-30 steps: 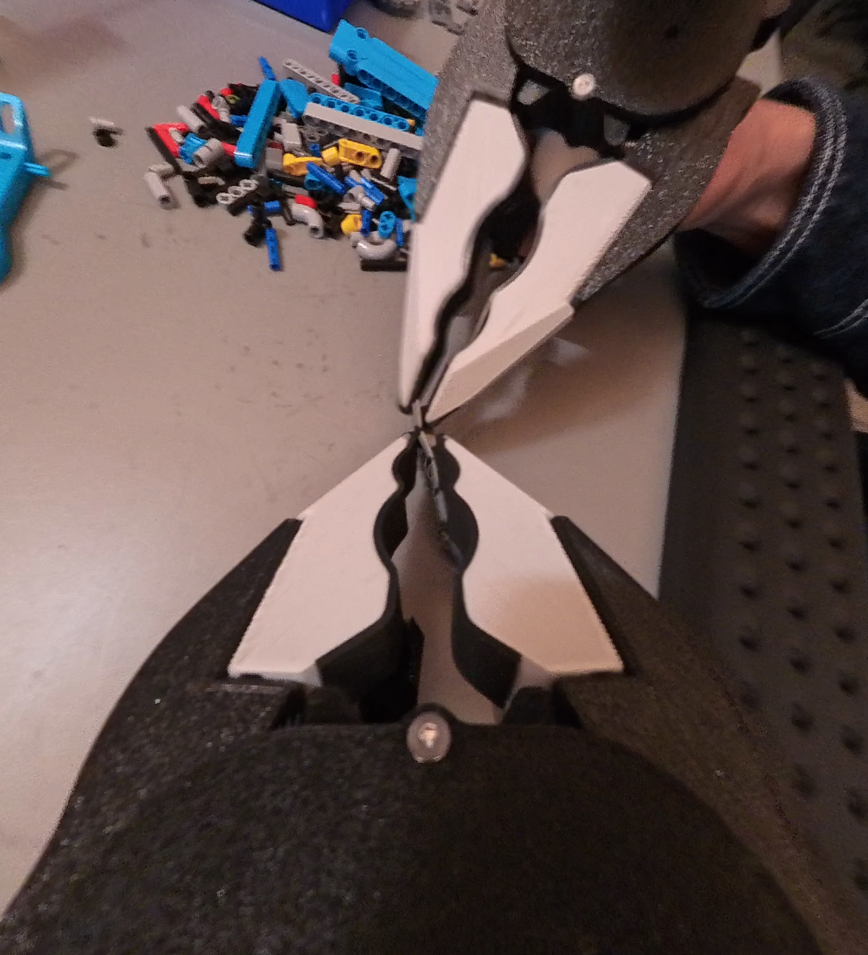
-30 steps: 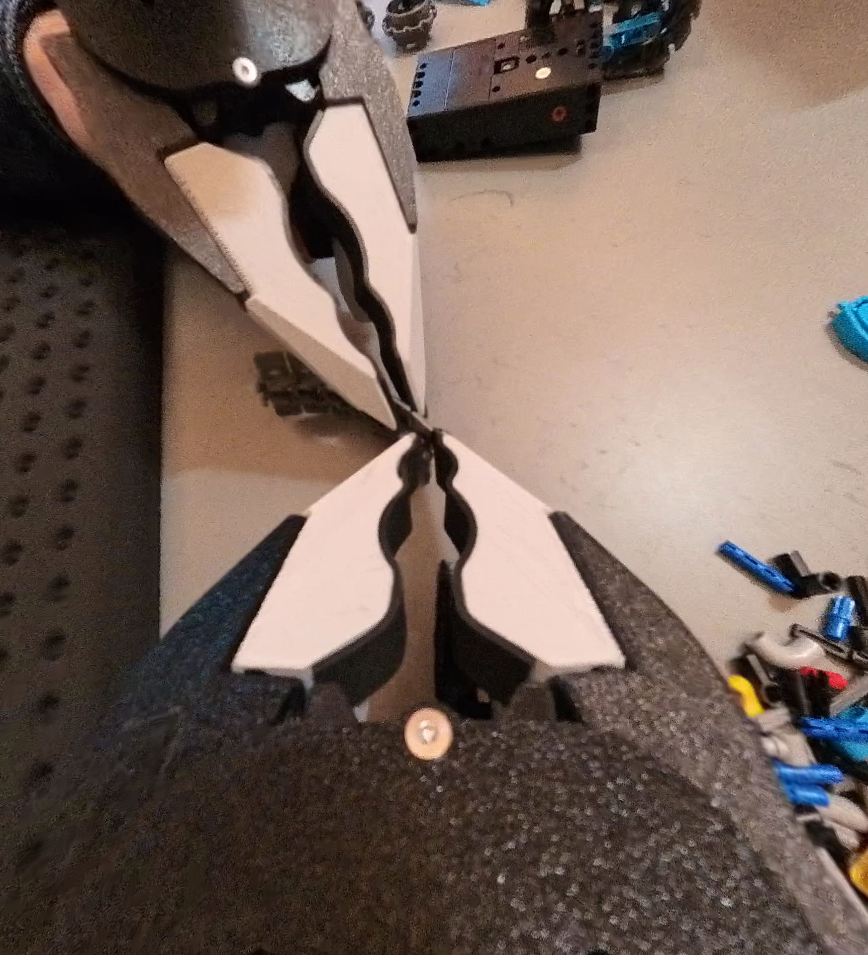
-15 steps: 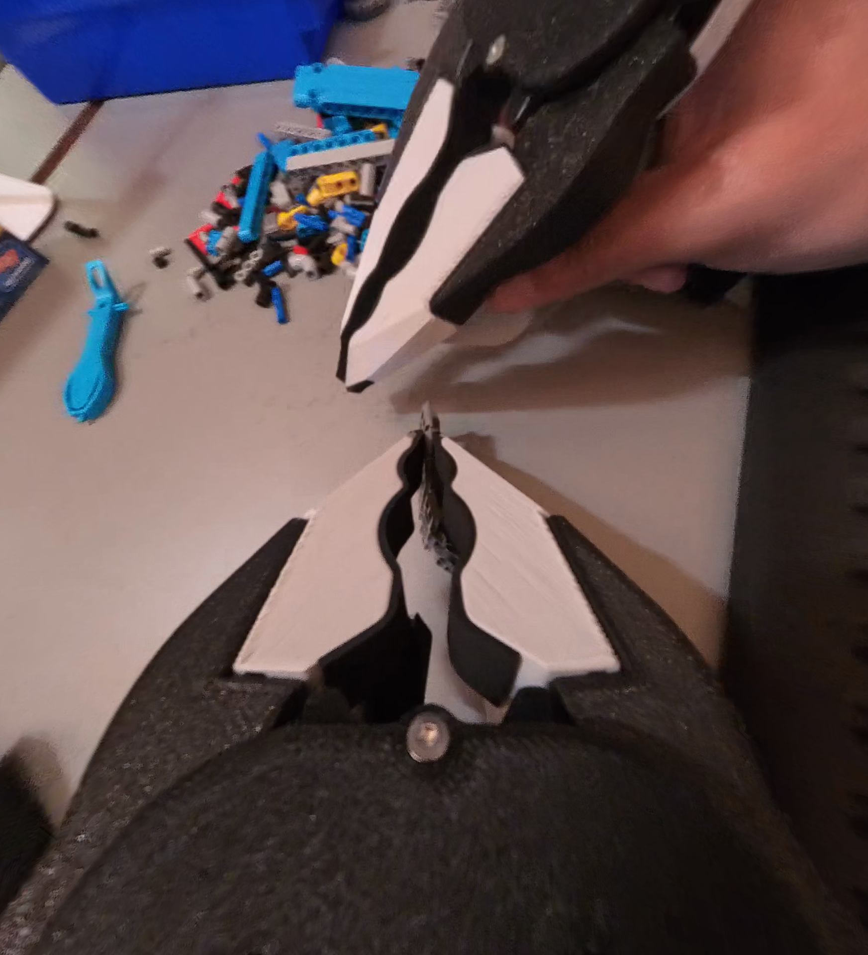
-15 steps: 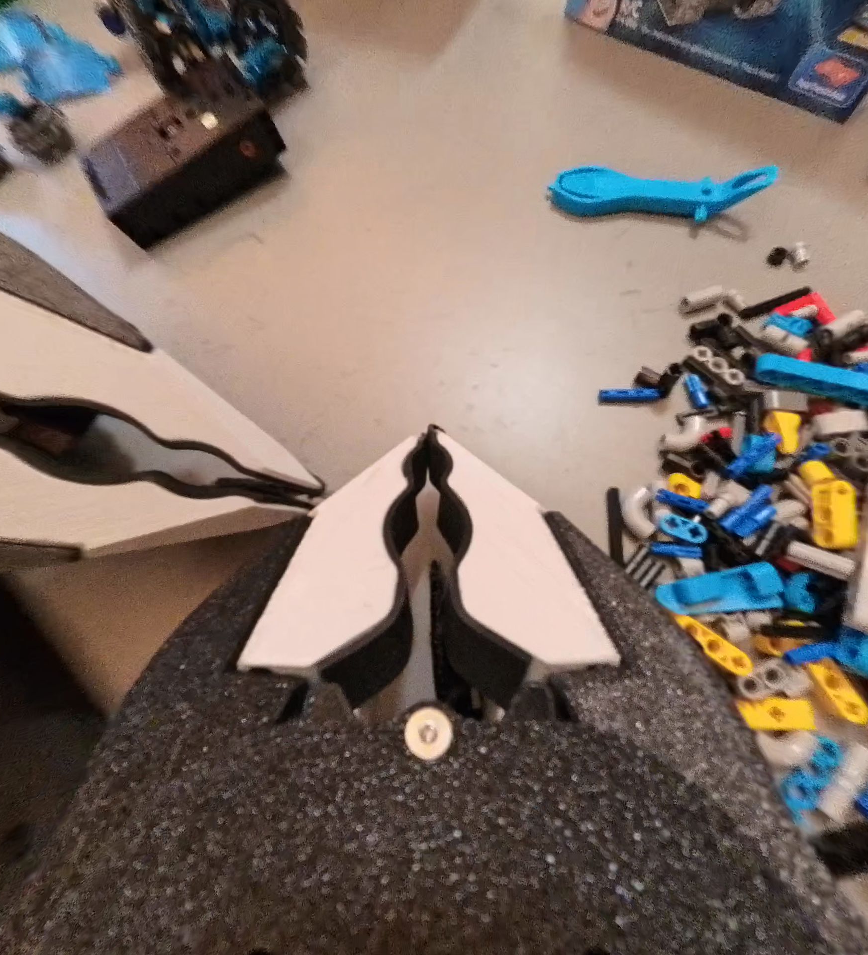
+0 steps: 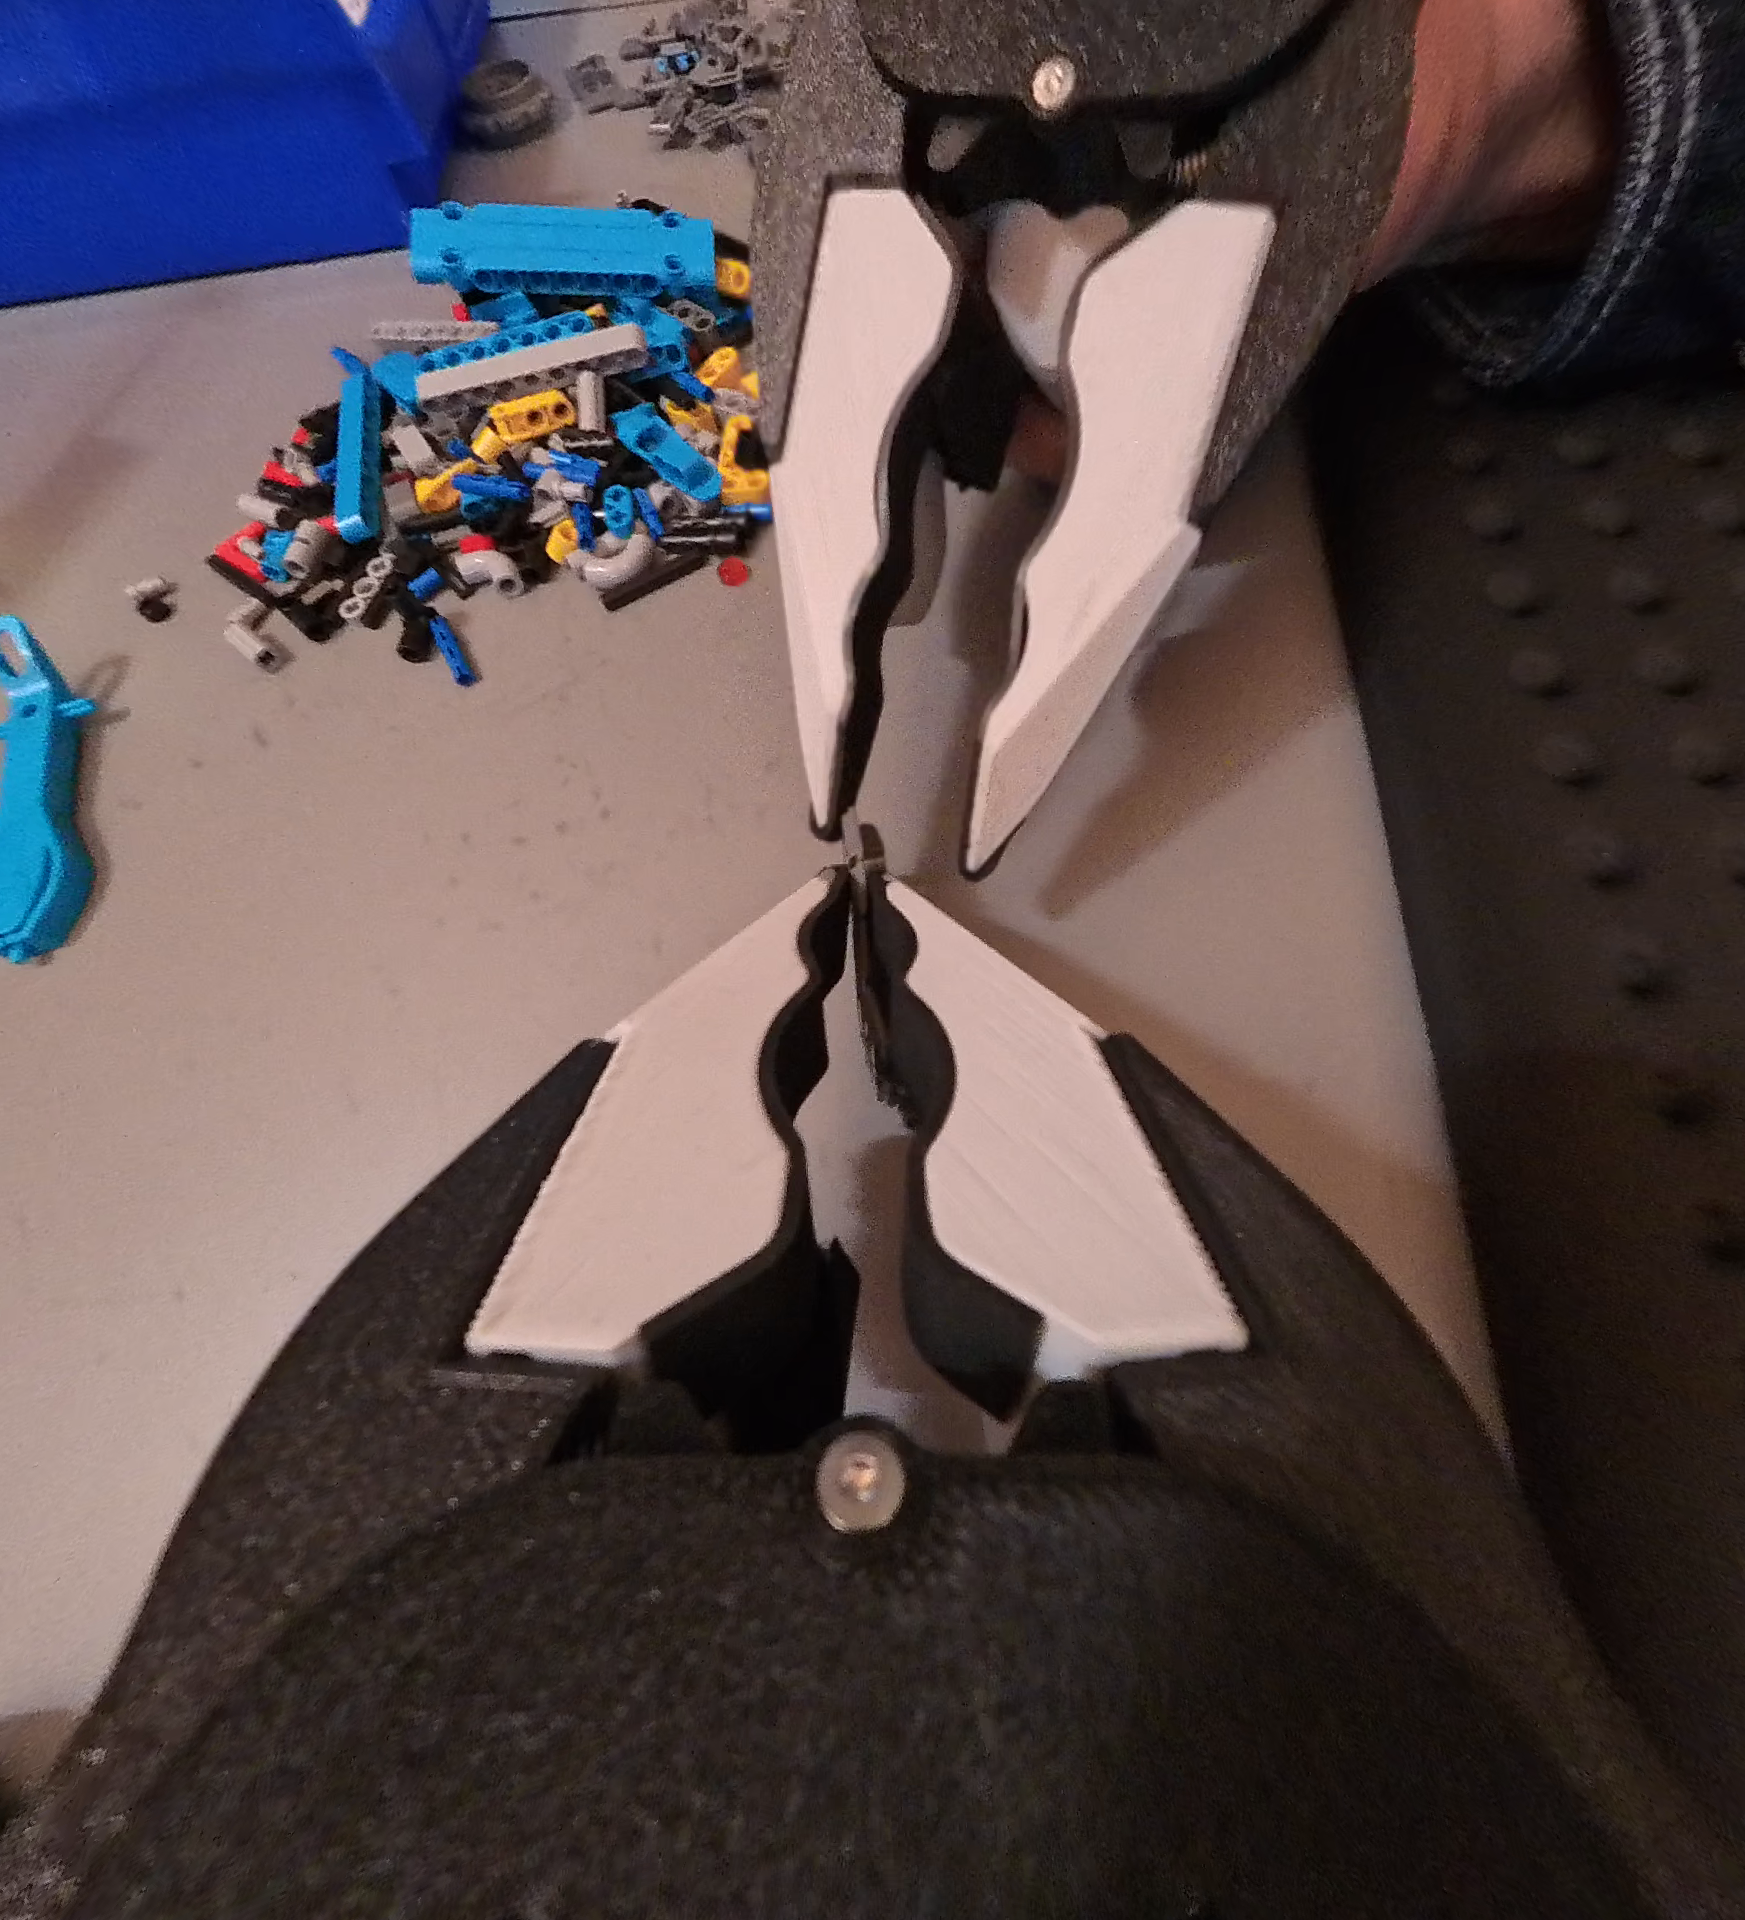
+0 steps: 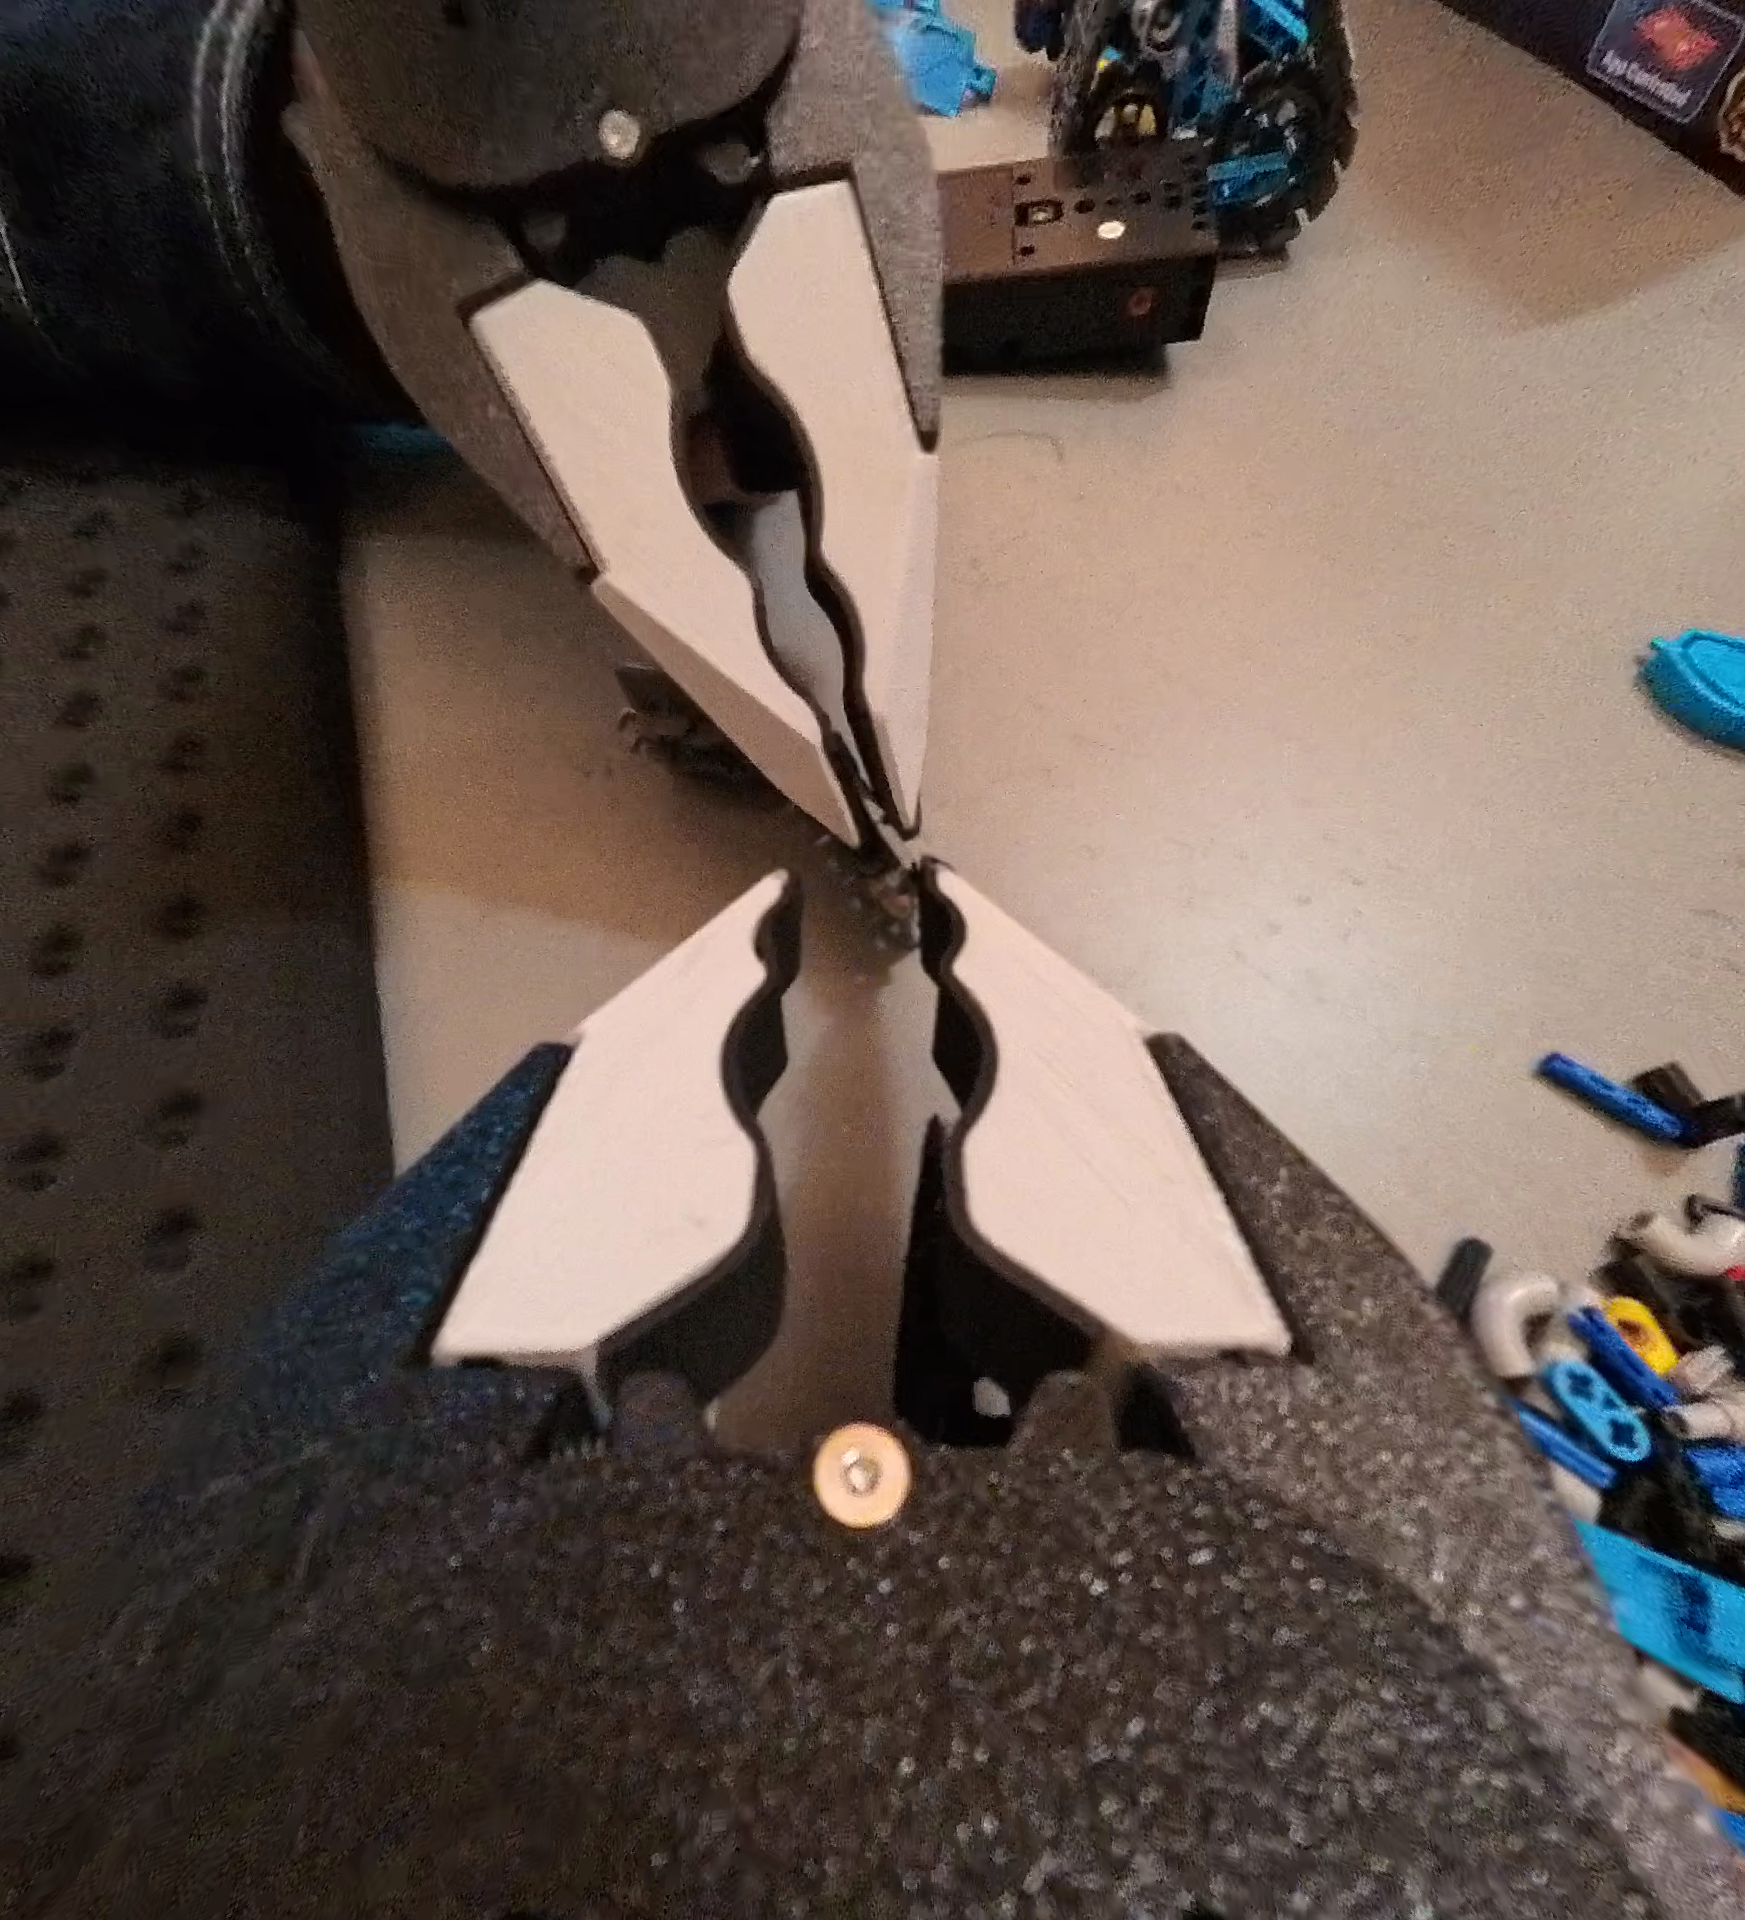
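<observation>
My left gripper (image 5: 860,883) is shut on a thin dark part (image 5: 873,987) that lies along the gap between its fingers, with its end sticking out past the tips. My right gripper (image 6: 860,881) is open, tip to tip with the left one. The end of the dark part (image 6: 883,909) sits between its two fingertips, close to the right one; I cannot tell if they touch. In the left wrist view the right gripper (image 5: 899,842) comes in from above, jaws apart. In the right wrist view the left gripper (image 6: 883,831) comes in from above, shut. Both hover over the grey table (image 5: 432,935).
A pile of small blue, black, yellow and grey bricks (image 5: 535,457) (image 6: 1699,1403) lies on the table. A blue plastic tool (image 5: 26,810) (image 6: 1741,707), a black box (image 6: 1076,260), a toy vehicle (image 6: 1200,94) and a blue bin (image 5: 151,135) stand around. A black studded mat (image 5: 1626,935) edges the table. My two grippers' fingertips are within a few centimetres of each other.
The right gripper swung away toward the brick pile while shut, then came back to the left gripper's tips and opened. The left gripper kept its hold on the dark part.
</observation>
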`<state>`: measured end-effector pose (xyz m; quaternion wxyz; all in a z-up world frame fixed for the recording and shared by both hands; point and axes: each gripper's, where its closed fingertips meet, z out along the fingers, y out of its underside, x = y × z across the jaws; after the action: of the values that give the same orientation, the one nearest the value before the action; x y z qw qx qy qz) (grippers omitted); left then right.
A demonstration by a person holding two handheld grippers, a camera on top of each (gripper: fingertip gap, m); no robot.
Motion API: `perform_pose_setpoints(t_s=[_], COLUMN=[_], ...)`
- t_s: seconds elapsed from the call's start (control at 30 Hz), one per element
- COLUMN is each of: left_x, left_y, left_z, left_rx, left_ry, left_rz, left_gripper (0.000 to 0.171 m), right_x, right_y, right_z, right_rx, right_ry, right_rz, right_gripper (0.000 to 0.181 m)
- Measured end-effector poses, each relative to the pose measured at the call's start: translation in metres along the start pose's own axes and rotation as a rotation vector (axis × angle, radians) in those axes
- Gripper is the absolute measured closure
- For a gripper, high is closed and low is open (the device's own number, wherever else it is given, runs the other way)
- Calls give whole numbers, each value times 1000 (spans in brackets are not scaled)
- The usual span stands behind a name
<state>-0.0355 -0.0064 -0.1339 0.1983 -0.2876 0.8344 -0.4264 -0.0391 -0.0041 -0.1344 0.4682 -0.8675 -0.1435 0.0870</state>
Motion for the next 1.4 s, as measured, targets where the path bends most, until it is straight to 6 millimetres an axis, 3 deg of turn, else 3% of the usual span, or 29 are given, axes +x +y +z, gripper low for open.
perform_pose_setpoints(t_s=[0.07,0.2,0.3,0.37,0.5,0.73,0.93,1.2,1.27,1.3,1.4], left_x=[-1,1,-1,-3,-7,-31,-40,-44,-13,-7,-25], left_y=[2,3,5,6,5,5,8,8,-1,-3,5], left_z=[-3,-4,-7,-8,-6,-2,-4,-4,3,6,-1], left_rx=[3,-3,-8,-11,-8,-52,-51,-78,-24,-29,-52], left_ry=[19,39,41,41,-20,-263,-280,-341,-188,-202,-245], left_rz=[-16,-26,-37,-50,-22,39,-14,39,44,72,5], left_gripper=[165,166,169,163,169,170,170,170,171,171,171], right_x=[3,4,4,2,11,37,44,49,73,81,82], right_y=[0,-4,-6,-5,-4,-6,-9,-9,0,-1,-5], right_z=[2,6,10,9,8,12,16,17,1,-4,-11], right_rx=[-5,-1,-12,-17,-40,20,15,15,-2,37,96], right_ry=[33,9,8,-5,3,216,292,309,435,420,369], right_rz=[-38,-20,-39,-34,158,496,500,506,501,542,572], right_gripper=[174,172,180,180,181,181,181,181,181,181,181])
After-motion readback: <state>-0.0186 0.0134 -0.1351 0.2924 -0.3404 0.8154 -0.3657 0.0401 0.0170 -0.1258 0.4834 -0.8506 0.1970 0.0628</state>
